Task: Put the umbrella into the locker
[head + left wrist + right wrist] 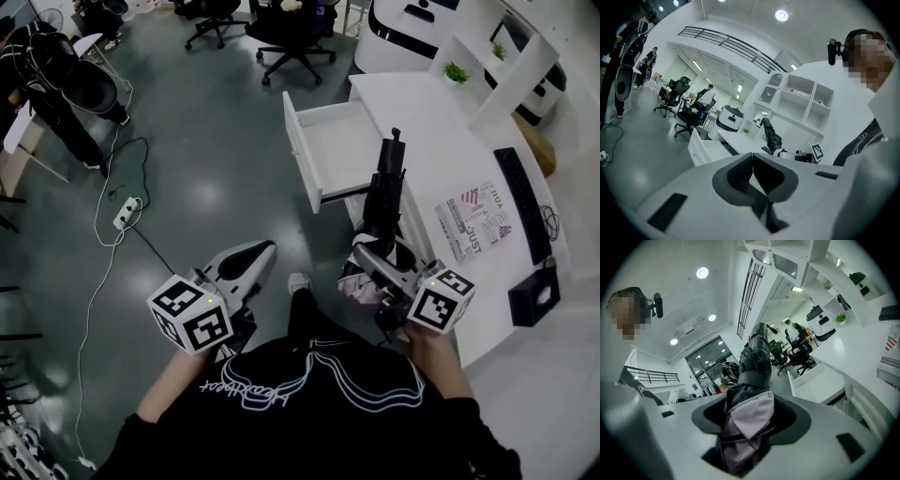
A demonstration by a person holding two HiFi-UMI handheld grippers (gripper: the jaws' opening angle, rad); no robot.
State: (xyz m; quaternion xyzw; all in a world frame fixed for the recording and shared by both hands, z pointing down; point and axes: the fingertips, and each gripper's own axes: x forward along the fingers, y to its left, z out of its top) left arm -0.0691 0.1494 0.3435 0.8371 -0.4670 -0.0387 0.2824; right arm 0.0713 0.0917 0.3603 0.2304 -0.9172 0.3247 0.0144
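Observation:
A folded black umbrella (385, 192) with a pale lilac fold near its lower end sticks up out of my right gripper (372, 259), whose jaws are shut on it. In the right gripper view the umbrella (754, 366) fills the gap between the jaws of the right gripper (749, 405) and points away. Just beyond its tip an open white drawer (330, 150) juts out of the desk, also seen in the right gripper view (820, 380). My left gripper (261, 253) hangs over the floor left of the person's leg. Its pads meet with nothing between them, as the left gripper view (752, 158) shows.
The white desk (422, 122) carries a keyboard (522, 202), a printed booklet (474, 221), a black box (534, 298) and a small plant (457, 72) by a shelf unit. Office chairs (292, 37) stand behind the drawer. A power strip (127, 214) and cables lie on the grey floor at left.

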